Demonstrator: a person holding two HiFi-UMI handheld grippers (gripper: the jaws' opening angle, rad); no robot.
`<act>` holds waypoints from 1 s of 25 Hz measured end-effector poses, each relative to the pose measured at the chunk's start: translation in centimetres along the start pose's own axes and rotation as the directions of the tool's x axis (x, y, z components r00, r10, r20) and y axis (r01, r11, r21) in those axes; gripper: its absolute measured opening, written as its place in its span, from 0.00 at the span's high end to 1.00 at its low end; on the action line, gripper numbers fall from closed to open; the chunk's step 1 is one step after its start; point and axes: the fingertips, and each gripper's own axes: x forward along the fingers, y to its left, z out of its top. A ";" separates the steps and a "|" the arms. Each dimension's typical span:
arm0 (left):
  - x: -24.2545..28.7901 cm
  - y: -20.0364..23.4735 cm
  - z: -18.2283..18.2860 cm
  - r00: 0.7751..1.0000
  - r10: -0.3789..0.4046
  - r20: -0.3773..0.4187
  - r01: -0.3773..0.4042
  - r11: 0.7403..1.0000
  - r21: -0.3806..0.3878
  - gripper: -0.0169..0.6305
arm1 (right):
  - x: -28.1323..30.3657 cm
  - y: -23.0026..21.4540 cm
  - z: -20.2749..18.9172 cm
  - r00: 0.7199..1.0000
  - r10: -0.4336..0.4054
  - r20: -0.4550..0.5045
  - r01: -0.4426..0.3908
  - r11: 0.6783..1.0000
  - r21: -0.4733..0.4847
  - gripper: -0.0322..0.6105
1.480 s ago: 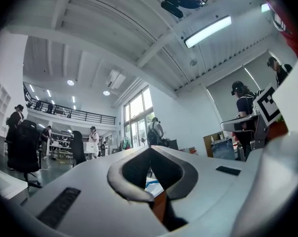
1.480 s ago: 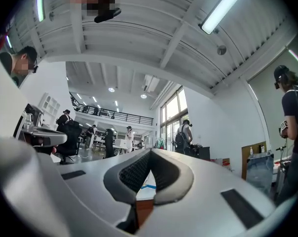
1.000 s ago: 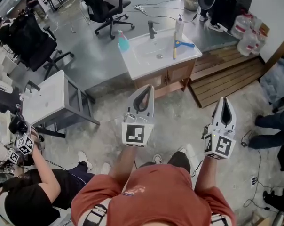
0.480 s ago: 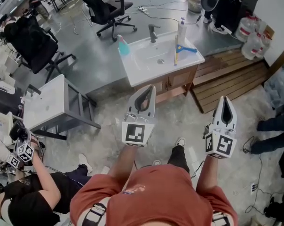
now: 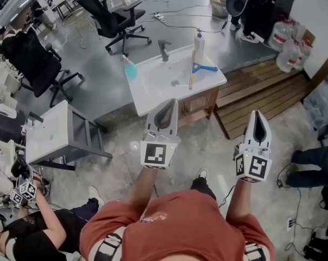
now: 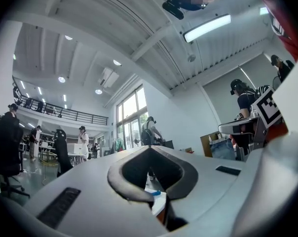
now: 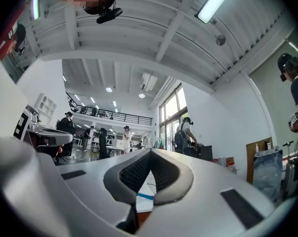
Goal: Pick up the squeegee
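The squeegee (image 5: 193, 68), with a pale wooden handle and a blue head, lies on the right part of a white sink top (image 5: 153, 88) on a wooden vanity. Both grippers hang in the air well short of it, pointing toward the sink. My left gripper (image 5: 171, 101) is shut and holds nothing; its tip lines up with the sink's front edge. My right gripper (image 5: 260, 113) is also shut and holds nothing, off to the right over the floor. Through the loop of the shut jaws a blue bit of the squeegee (image 6: 155, 193) shows in the left gripper view, and the squeegee (image 7: 144, 195) in the right gripper view.
On the sink stand a faucet (image 5: 164, 49), a teal spray bottle (image 5: 130, 68) and a white pump bottle (image 5: 199, 39). A wooden pallet (image 5: 262, 91) lies right of the vanity. A small white table (image 5: 50, 132), office chairs (image 5: 112, 15) and a seated person (image 5: 28, 227) are to the left.
In the head view the sink with the squeegee has slid left and a little down. Both grippers stay shut and keep their places in the picture.
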 end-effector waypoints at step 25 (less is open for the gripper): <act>22.7 -12.3 -3.6 0.999 0.015 -0.035 -0.015 1.000 -0.016 0.95 | 13.7 -21.7 -4.9 1.000 0.004 -0.006 -0.003 0.999 0.043 0.94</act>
